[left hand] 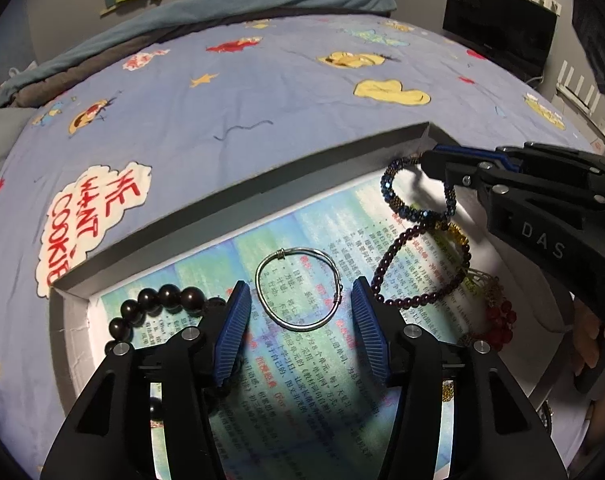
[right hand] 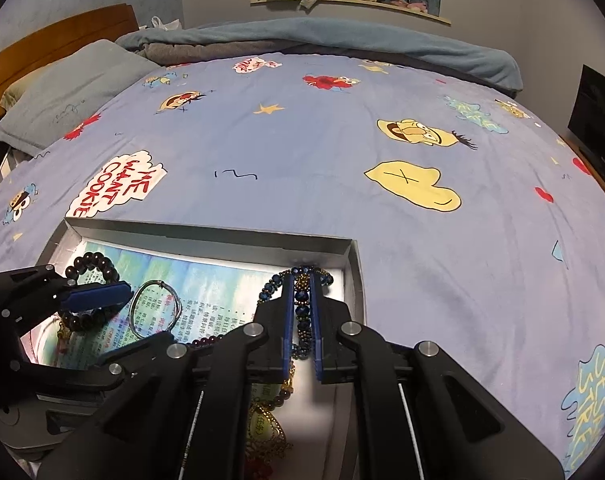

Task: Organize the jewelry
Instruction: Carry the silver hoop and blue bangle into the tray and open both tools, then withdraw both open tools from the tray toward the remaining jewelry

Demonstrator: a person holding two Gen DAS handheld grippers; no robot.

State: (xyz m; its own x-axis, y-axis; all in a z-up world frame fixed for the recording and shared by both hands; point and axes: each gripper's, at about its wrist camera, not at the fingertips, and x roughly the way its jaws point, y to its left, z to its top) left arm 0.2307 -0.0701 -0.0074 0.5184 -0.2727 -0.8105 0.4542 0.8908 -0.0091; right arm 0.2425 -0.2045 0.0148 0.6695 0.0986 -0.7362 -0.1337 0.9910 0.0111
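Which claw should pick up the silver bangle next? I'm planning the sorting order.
Left. The left claw is open with the silver bangle between its fingers, while the right claw is shut on the blue bracelet.

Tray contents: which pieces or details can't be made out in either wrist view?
- Near end of the tray: cut off by the bottom edge in both views, covered by the gripper bodies.
- Black bead bracelet: partly behind the left gripper in the left wrist view.
- Red beads: tangled, dim, partly behind the right gripper.
- Printed text on the paper: too small to read.
- Blue bracelet: its clasp isn't discernible.
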